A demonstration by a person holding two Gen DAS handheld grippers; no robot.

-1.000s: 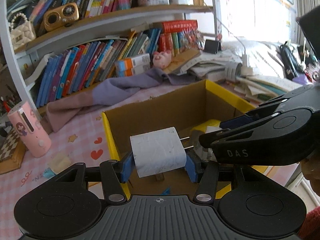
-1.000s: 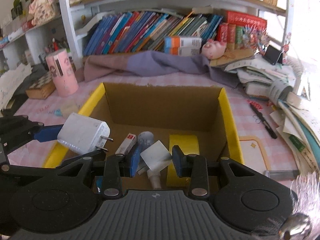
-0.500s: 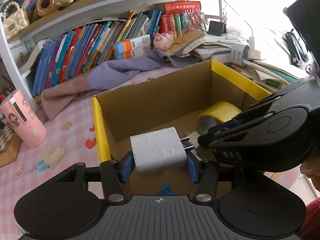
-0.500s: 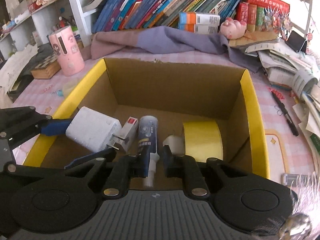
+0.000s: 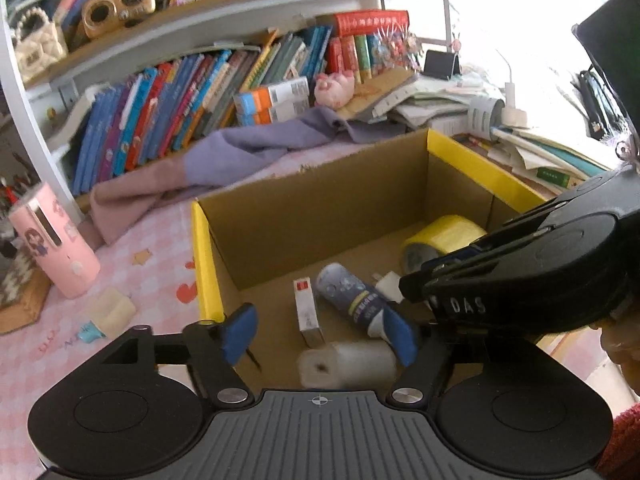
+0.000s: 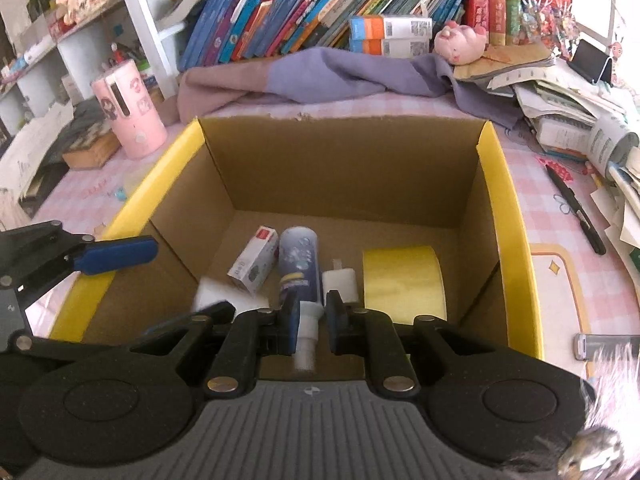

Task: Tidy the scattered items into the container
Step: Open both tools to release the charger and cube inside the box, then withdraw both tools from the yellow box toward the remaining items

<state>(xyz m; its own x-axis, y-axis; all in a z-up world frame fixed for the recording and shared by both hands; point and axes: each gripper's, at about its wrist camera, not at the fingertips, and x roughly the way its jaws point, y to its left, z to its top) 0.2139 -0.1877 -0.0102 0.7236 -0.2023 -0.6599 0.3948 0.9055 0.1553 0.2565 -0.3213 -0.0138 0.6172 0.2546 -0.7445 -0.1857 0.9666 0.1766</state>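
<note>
The cardboard box (image 5: 320, 208) with yellow rim flaps (image 6: 500, 208) stands on the pink checked table. My left gripper (image 5: 320, 330) is open over the box's near left corner. The white charger (image 5: 346, 364) lies blurred on the box floor below it, also seen in the right wrist view (image 6: 224, 296). My right gripper (image 6: 313, 312) hangs over the box with its jaws nearly closed and nothing gripped. Inside lie a blue tube (image 6: 300, 264), a small white carton (image 6: 254, 260), a white cube (image 6: 340, 284) and a yellow tape roll (image 6: 402, 284).
A pink cylinder (image 6: 128, 108) and a pale eraser-like block (image 5: 110, 310) sit left of the box. A purple cloth (image 6: 320, 76) and a bookshelf lie behind. A black pen (image 6: 576, 212) and piled papers are to the right.
My left gripper opened and the white charger dropped into the box. My right gripper stayed nearly closed over the box after letting its white cube go.
</note>
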